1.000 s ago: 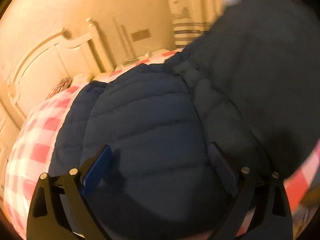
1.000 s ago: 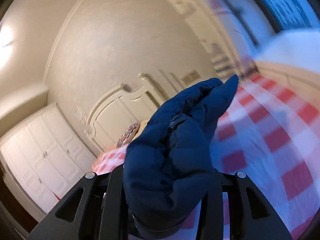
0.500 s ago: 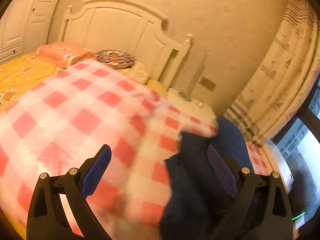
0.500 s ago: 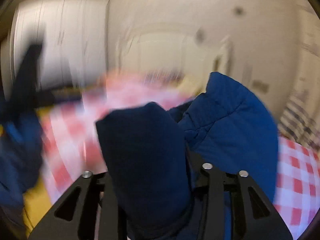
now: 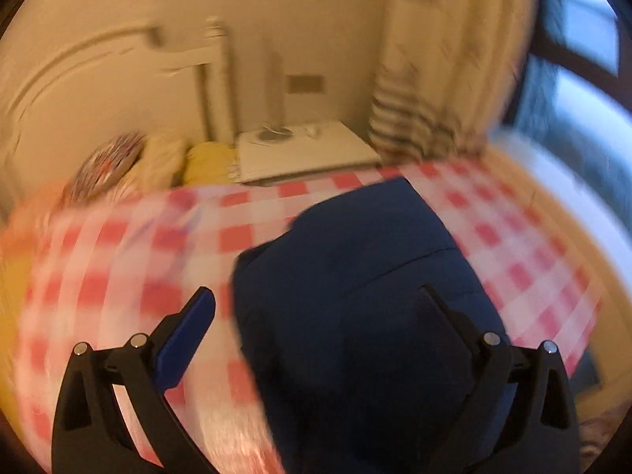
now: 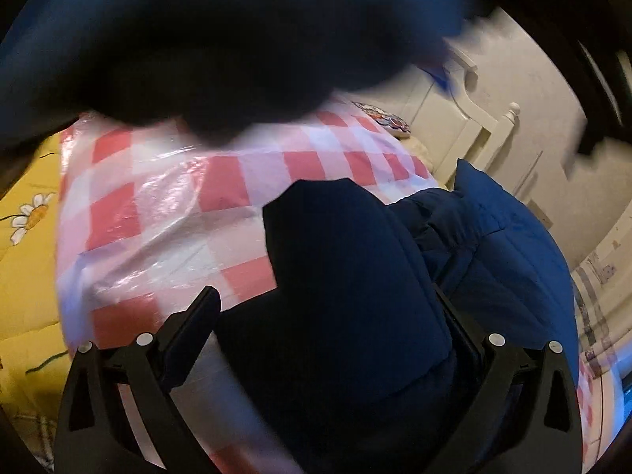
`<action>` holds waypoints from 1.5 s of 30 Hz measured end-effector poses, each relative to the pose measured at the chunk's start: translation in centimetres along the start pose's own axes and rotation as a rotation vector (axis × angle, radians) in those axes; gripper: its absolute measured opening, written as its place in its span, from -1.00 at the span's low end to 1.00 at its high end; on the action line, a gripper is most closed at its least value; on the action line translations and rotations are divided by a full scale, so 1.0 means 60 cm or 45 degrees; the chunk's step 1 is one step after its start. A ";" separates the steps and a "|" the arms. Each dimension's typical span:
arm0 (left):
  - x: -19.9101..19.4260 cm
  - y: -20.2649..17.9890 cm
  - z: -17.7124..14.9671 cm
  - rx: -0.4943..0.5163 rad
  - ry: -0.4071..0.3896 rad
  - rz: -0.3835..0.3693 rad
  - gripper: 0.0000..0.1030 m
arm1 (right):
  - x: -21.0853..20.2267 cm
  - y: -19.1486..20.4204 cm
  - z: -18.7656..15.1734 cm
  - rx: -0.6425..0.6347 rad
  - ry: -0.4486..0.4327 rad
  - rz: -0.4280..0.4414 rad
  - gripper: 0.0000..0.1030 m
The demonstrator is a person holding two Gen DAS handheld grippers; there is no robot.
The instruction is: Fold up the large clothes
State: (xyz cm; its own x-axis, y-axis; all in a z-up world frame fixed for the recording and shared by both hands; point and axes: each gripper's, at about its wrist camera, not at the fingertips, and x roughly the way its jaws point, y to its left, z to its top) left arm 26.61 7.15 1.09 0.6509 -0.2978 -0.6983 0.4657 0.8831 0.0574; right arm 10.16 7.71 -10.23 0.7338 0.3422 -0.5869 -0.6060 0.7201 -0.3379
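A navy padded jacket [image 5: 355, 296] lies on the pink-and-white checked sheet [image 5: 130, 268] of a bed. In the left wrist view my left gripper [image 5: 316, 308] is open, its fingers wide apart, with the jacket under and between them nearer the right finger. In the right wrist view my right gripper [image 6: 328, 304] is open wide, with a dark fold of the jacket [image 6: 347, 268] rising between its fingers. Another blurred dark part of the jacket [image 6: 221, 39] fills the top of that view.
A white headboard [image 6: 466, 122] and pillows [image 5: 158, 158] stand at the bed's far end. A white bedside table [image 5: 304, 150], a curtain [image 5: 434, 79] and a window [image 5: 572, 59] are beyond. A yellow flowered cover [image 6: 27, 217] lies left of the checked sheet.
My right gripper was shut on the jacket and has opened wide, dropping toward the bed. My left gripper has swung right, bringing more of the jacket between its open fingers.
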 end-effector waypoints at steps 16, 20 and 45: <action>0.149 0.056 -0.103 -0.218 0.086 -0.093 0.96 | -0.178 -0.133 -0.081 0.192 -0.206 0.462 0.64; 0.156 0.051 -0.098 -0.205 0.082 -0.072 0.96 | -0.222 -0.227 -0.088 0.461 -0.379 0.328 0.53; 0.068 -0.019 -0.034 -0.205 0.072 0.376 0.95 | -0.061 -0.139 -0.102 0.215 -0.030 0.100 0.56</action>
State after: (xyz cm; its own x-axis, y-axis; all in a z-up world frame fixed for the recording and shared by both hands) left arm 27.53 5.66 -3.31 0.7072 -0.0038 -0.7070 0.1582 0.9755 0.1531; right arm 10.63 -3.24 -9.77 0.6946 0.4140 -0.5883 -0.6031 0.7810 -0.1624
